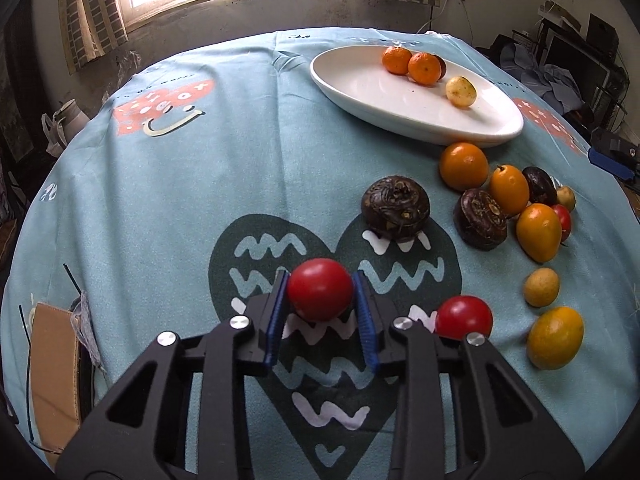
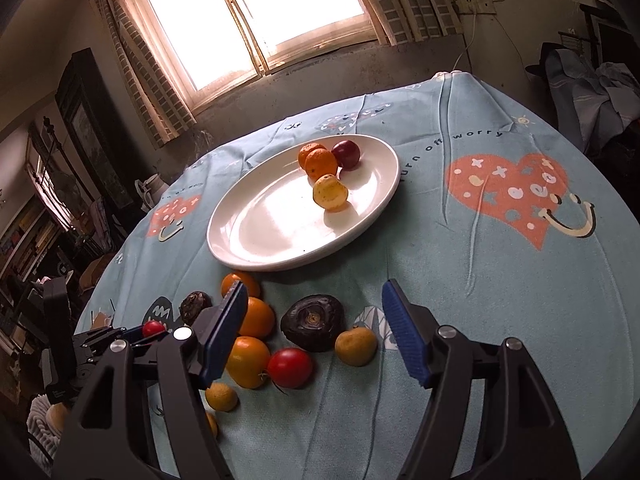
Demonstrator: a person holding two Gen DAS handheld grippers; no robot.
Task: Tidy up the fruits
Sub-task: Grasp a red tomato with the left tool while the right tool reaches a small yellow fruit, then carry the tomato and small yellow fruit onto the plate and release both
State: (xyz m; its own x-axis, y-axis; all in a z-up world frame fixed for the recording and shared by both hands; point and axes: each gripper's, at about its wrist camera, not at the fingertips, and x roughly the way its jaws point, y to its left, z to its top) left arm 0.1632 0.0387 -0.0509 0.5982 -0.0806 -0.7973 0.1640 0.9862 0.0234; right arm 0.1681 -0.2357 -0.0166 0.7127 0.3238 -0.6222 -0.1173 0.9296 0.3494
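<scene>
A glossy, glazed white plate (image 2: 256, 236) reflects window light; the smooth red tomato (image 1: 320, 294) shines, while the dark water chestnut (image 1: 395, 207) looks rough and matt (its crown flaky). Matt blue cloth (image 1: 200, 184) covers the counter.

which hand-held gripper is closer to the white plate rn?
Right. The right hand-held gripper hangs open just short of the white plate, above the loose fruit. The left hand-held gripper sits farther back, shut on a red tomato.

A bright window (image 2: 256, 20) with checked curtains (image 2: 404, 4) sits at twelve o'clock. A cardboard piece (image 1: 54, 372) lies at eight o'clock on the blue heart-patterned cloth (image 1: 180, 184).
</scene>
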